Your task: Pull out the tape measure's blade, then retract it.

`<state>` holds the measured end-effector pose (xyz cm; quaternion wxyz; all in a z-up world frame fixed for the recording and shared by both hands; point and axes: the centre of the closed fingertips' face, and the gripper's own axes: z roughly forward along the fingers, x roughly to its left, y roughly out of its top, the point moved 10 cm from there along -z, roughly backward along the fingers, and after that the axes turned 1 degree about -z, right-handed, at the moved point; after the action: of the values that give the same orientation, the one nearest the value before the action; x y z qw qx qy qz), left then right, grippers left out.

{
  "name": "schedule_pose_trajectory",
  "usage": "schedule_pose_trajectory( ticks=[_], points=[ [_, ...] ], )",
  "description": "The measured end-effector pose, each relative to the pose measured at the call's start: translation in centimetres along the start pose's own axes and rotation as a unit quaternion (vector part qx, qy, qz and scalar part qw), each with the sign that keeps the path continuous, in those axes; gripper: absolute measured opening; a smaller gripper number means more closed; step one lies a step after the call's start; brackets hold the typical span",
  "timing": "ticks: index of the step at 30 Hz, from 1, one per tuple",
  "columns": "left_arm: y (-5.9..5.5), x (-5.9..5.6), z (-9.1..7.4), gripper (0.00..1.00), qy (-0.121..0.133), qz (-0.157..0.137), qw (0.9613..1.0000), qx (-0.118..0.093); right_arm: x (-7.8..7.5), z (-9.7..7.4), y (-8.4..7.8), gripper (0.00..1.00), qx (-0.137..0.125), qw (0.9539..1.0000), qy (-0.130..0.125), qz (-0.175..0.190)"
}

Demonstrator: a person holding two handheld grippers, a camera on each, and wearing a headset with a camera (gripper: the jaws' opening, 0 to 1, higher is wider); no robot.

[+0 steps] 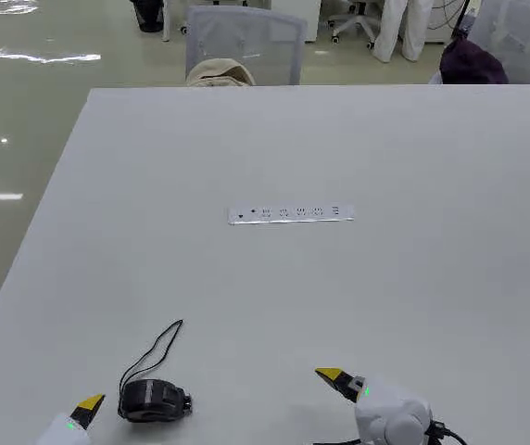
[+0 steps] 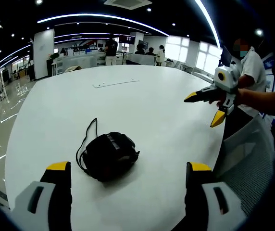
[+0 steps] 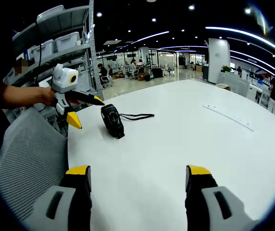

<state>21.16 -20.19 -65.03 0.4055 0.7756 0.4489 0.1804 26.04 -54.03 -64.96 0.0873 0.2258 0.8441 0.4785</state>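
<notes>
The black tape measure (image 1: 154, 400) lies on the white worktop (image 1: 293, 139), close to its near edge and toward the left. A thin black cord (image 1: 158, 345) loops from its case toward the far side and rests flat on the surface.

The left tool (image 1: 87, 408) sits just to the left of the tape measure and nearer than it, not touching it. In the left gripper view its two yellow-tipped jaws are spread wide and released, and the tape measure (image 2: 109, 155) lies a little beyond and between the tips. Nothing is in its grasp.

The right tool (image 1: 339, 380) is well apart to the right, also near the edge, with its tip pointing left. In the left gripper view the right tool (image 2: 204, 109) is held in a hand (image 2: 233, 96), jaws parted and released, holding nothing.

Further out, a white socket strip (image 1: 290, 214) is set into the middle of the worktop. A grey mesh chair (image 1: 245, 42) stands at the far edge.
</notes>
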Motion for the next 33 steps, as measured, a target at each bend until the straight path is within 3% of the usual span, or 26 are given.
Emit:
schedule_pose_trajectory(
  ticks=[7, 13, 21, 33],
  points=[
    [-0.3, 0.3, -0.7, 0.99, -0.015, 0.003, 0.9999, -0.001, -0.4, -1.9, -0.7, 0.86, -0.004, 0.9999, -0.007, 0.015],
    [-0.4, 0.9, -1.3, 0.99, -0.01, -0.002, 0.9999, -0.008, -0.8, -3.2, -0.9, 0.89, -0.01, 0.9997, -0.005, 0.021],
    [-0.1, 1.1, -1.4, 0.99, -0.019, 0.003, 0.9996, -0.022, -1.0, -3.9, -1.1, 0.91, -0.006, 0.9998, -0.011, 0.018],
    [0.0, 1.0, -1.4, 0.99, -0.023, 0.011, 0.9996, -0.011, -1.0, -4.1, -0.9, 0.91, -0.011, 0.9995, -0.021, 0.021]
  ],
)
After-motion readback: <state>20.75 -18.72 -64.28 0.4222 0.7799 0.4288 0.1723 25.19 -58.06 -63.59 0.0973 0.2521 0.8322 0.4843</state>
